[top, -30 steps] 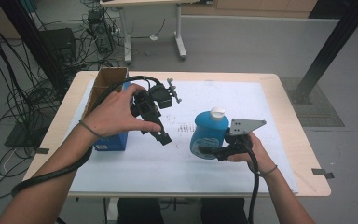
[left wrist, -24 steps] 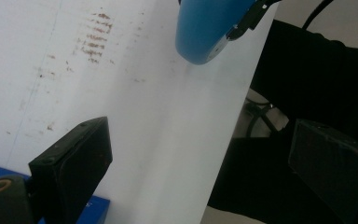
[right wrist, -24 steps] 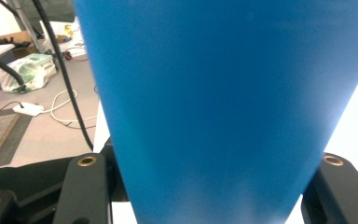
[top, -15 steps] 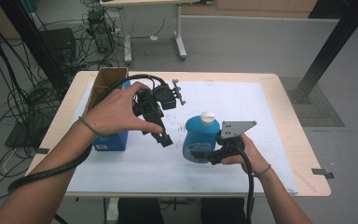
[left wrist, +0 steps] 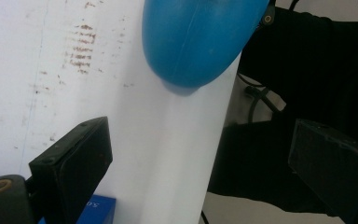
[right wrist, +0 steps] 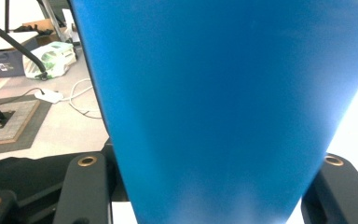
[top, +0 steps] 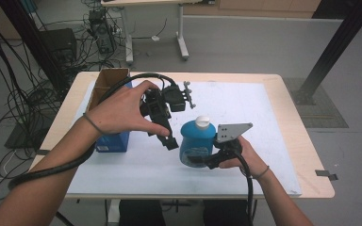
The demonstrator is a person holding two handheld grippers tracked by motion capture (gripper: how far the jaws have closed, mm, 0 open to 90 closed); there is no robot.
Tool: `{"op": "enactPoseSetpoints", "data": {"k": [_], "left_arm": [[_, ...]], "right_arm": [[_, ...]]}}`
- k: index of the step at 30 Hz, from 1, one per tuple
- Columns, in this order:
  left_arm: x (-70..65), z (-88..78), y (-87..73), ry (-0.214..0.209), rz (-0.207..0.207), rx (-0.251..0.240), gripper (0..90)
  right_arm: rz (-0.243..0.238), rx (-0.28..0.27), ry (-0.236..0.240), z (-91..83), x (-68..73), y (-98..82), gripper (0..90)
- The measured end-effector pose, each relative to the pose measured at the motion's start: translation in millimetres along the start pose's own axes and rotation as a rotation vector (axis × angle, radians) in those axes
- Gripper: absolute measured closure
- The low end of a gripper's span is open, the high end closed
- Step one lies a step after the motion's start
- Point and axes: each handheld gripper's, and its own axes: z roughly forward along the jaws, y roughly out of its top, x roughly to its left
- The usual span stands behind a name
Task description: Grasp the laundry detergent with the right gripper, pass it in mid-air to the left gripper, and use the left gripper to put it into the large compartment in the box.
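Blue bottle [top: 197,143] with white cap [top: 202,122] stands upright over the desk [top: 287,113] near centre, clamped low by the right claw [top: 202,162], jaws tight on its body. Left claw [top: 169,140] hangs at the bottle's 9 o'clock, just beside it, jaws wide apart, holding nothing. Long axis vertical, cap at 12.

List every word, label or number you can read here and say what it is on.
None can be read.
Blue box: white print on its side, too blurred to read.
Blue bottle: a label patch, too small to read.
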Motion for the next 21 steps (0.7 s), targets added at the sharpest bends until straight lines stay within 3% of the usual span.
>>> {"op": "enactPoseSetpoints", "data": {"k": [21], "left_arm": [[-10.8, 11.5, 39.0, -0.003, 0.094, 0.055, 6.3]], "right_arm": [[-0.028, 0.023, 0.054, 15.7, 0.3, 8.9, 40.8]]}}
